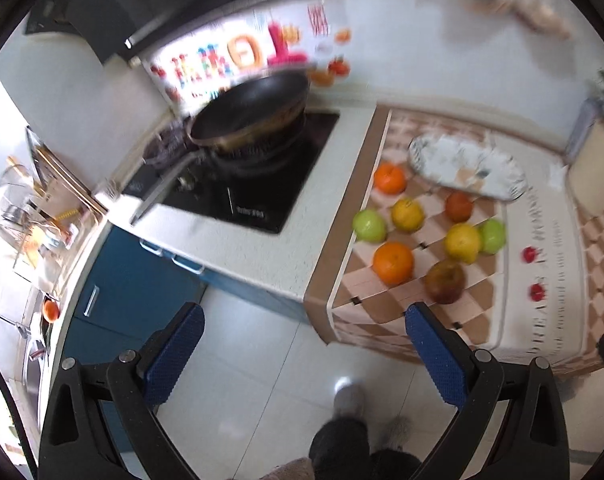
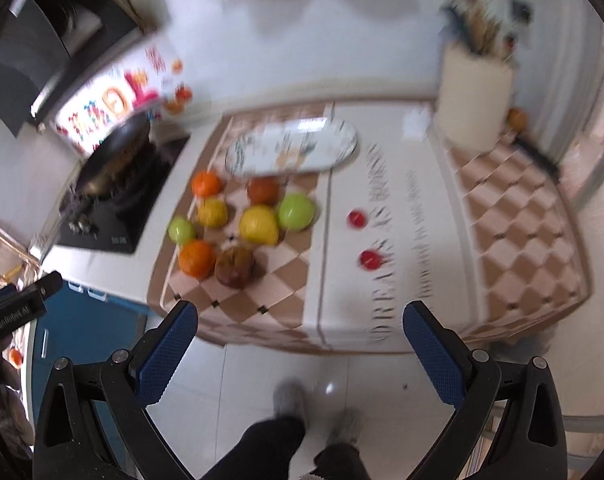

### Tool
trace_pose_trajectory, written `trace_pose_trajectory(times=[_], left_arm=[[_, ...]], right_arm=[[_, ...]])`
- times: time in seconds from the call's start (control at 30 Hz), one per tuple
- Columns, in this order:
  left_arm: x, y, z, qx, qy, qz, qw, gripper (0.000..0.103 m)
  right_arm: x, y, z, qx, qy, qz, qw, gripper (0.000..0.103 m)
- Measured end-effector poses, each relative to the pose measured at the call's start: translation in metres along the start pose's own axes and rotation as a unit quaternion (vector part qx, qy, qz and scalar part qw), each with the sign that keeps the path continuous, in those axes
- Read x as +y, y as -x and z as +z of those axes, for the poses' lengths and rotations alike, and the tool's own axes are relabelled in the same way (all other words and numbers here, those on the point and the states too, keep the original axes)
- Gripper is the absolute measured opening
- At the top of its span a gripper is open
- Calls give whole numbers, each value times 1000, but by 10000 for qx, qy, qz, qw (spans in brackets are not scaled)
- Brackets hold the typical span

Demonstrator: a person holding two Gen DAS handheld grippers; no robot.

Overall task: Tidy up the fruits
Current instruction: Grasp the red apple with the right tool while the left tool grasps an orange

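Observation:
Several fruits lie on a checkered cloth [image 2: 514,240] on the counter: two oranges [image 1: 393,262] [image 1: 389,178], two green apples [image 1: 369,225] [image 1: 492,236], two yellow fruits [image 1: 463,242] [image 1: 407,213], a dark red apple [image 1: 444,281] and a red-orange fruit [image 1: 458,206]. The same group shows in the right wrist view, with the dark apple [image 2: 234,266] nearest. An oval patterned plate [image 1: 466,166] [image 2: 291,146] lies behind them, empty. My left gripper [image 1: 304,326] and right gripper [image 2: 299,322] are both open and empty, held over the floor short of the counter edge.
A black pan [image 1: 249,110] sits on a black stove [image 1: 241,184] left of the cloth. A cream utensil holder [image 2: 476,100] stands at the back right. Blue cabinets [image 1: 133,280] are below the counter. The person's feet [image 2: 289,400] are on the white floor.

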State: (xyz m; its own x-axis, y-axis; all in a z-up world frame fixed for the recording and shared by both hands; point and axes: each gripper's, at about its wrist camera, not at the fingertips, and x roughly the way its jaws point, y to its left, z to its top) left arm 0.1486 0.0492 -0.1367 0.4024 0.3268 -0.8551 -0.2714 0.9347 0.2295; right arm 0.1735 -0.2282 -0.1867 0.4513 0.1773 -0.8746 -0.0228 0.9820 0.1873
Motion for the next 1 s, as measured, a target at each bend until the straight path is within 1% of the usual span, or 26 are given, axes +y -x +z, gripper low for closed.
trace_pose_trajectory(times=[0.07, 0.1, 0.13, 0.17, 0.2, 0.23, 0.3, 0.33, 0.4, 0.5, 0.53, 0.6, 0.67, 0.7, 0.77, 0.83, 0.9, 1.0], left_arm=[[2, -29, 9, 249, -11, -32, 9997, 103], [2, -43, 12, 404, -18, -118, 9991, 103], [3, -58, 17, 580, 5, -230, 9981, 103], [3, -77, 22, 806, 37, -396, 9960, 103], [2, -90, 26, 971, 60, -545, 9938, 102], [1, -105, 30, 1173, 80, -690, 9907, 101], [-4, -135, 38, 1560, 153, -999, 9826, 100], [-8, -148, 40, 1703, 144, -1091, 9792, 100], [-15, -168, 45, 1919, 86, -1236, 9736, 99], [-25, -192, 54, 2129, -56, -1401, 9670, 97], [-27, -197, 57, 2169, -79, -1466, 9651, 97], [-34, -209, 61, 2300, -143, -1606, 9597, 97], [-42, -221, 64, 2428, -272, -1728, 9542, 97], [-44, -224, 65, 2476, -334, -1766, 9520, 97], [-54, -231, 64, 2589, -501, -1849, 9467, 97], [-63, -235, 64, 2646, -629, -1910, 9432, 97], [-72, -238, 62, 2690, -744, -2003, 9391, 97], [-87, -242, 57, 2769, -982, -2043, 9338, 97]], right_arm=[[9, -38, 3, 207, -6, 54, 9998, 103], [15, -55, 4, 303, -4, 41, 9995, 103], [22, -77, 8, 426, -22, 44, 9991, 103], [27, -89, 9, 478, -28, 76, 9988, 102], [35, -114, 13, 639, -48, 126, 9979, 101], [40, -125, 14, 745, -76, 142, 9971, 98], [54, -161, 19, 974, -116, 194, 9950, 95], [61, -178, 22, 1072, -108, 148, 9941, 94], [74, -200, 24, 1231, -87, 75, 9923, 93], [92, -228, 25, 1467, 3, -81, 9891, 90], [95, -235, 24, 1544, 41, -164, 9879, 87], [100, -250, 24, 1705, 74, -175, 9852, 84], [105, -263, 21, 1882, 96, -158, 9820, 68], [107, -268, 19, 1939, 103, -124, 9809, 68], [107, -268, 18, 1882, 102, -126, 9820, 67], [100, -264, 17, 1921, 33, -235, 9811, 67], [83, -257, 14, 1921, -155, -329, 9807, 67], [54, -248, 10, 1964, -404, -426, 9788, 67]])
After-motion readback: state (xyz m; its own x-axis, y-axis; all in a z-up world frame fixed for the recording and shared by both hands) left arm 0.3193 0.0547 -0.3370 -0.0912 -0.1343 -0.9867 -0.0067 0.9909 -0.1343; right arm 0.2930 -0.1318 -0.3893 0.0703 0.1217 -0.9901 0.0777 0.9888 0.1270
